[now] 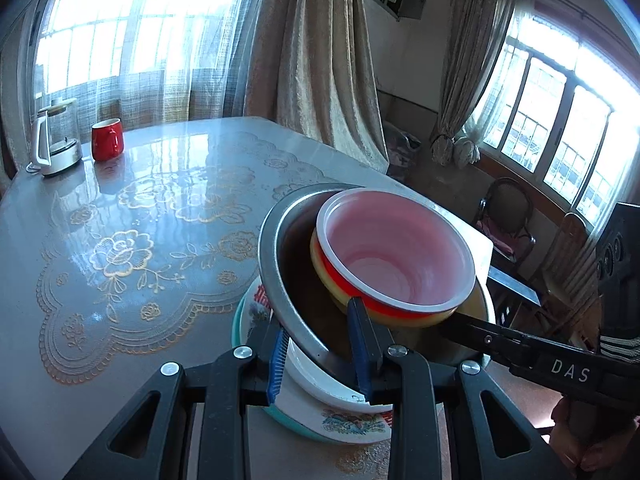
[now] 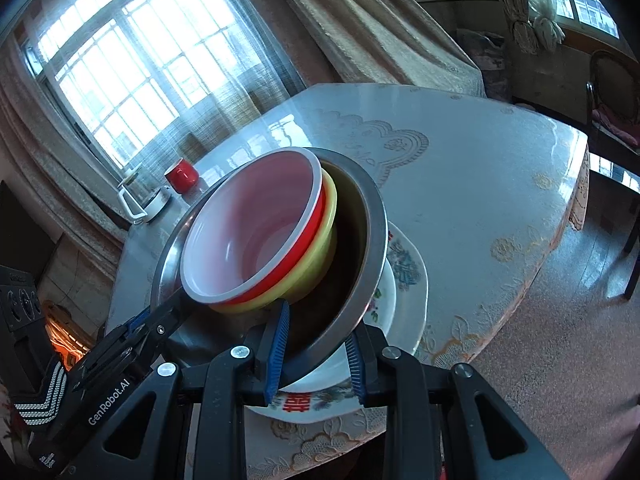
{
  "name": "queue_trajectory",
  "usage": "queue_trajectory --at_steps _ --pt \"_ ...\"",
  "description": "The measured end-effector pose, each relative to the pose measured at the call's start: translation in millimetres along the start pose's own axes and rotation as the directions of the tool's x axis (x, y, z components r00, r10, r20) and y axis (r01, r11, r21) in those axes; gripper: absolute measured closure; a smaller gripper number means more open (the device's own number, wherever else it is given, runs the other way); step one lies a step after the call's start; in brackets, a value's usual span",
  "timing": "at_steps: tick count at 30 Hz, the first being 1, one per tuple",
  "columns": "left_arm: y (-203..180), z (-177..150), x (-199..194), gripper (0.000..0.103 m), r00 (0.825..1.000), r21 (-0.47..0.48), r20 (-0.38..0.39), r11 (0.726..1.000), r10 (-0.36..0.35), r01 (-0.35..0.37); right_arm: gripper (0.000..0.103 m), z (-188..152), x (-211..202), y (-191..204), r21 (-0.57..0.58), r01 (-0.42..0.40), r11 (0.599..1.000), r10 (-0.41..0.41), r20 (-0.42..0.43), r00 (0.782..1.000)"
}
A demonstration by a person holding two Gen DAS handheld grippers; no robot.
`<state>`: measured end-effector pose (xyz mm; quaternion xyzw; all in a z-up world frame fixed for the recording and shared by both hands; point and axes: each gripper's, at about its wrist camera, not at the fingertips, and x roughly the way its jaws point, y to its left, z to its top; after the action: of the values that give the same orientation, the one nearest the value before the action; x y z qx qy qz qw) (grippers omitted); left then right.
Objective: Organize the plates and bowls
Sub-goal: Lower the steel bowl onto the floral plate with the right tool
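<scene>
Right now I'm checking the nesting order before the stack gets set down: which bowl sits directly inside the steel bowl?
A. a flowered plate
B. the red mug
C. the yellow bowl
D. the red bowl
C: the yellow bowl rests against the inner wall of the steel bowl, and the red bowl with its white inside is nested in the yellow one.

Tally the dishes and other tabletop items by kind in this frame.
Bowls: 3 – red bowl, yellow bowl, steel bowl
Plates: 2 – round plate, square plate
Mugs: 1 – red mug
Kettles: 1 – glass kettle
Total: 7
</scene>
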<state>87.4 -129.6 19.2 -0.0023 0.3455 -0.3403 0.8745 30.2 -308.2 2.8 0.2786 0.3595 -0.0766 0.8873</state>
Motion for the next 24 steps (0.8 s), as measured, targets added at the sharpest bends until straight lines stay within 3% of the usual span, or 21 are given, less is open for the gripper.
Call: queue_trajectory --at_steps 24 --pt "1 -12 19 0.073 0.998 -0.028 -0.06 0.999 0.029 -0.031 0.075 -8 16 -8 0.031 0.025 0.999 -0.023 -0.065 0.998"
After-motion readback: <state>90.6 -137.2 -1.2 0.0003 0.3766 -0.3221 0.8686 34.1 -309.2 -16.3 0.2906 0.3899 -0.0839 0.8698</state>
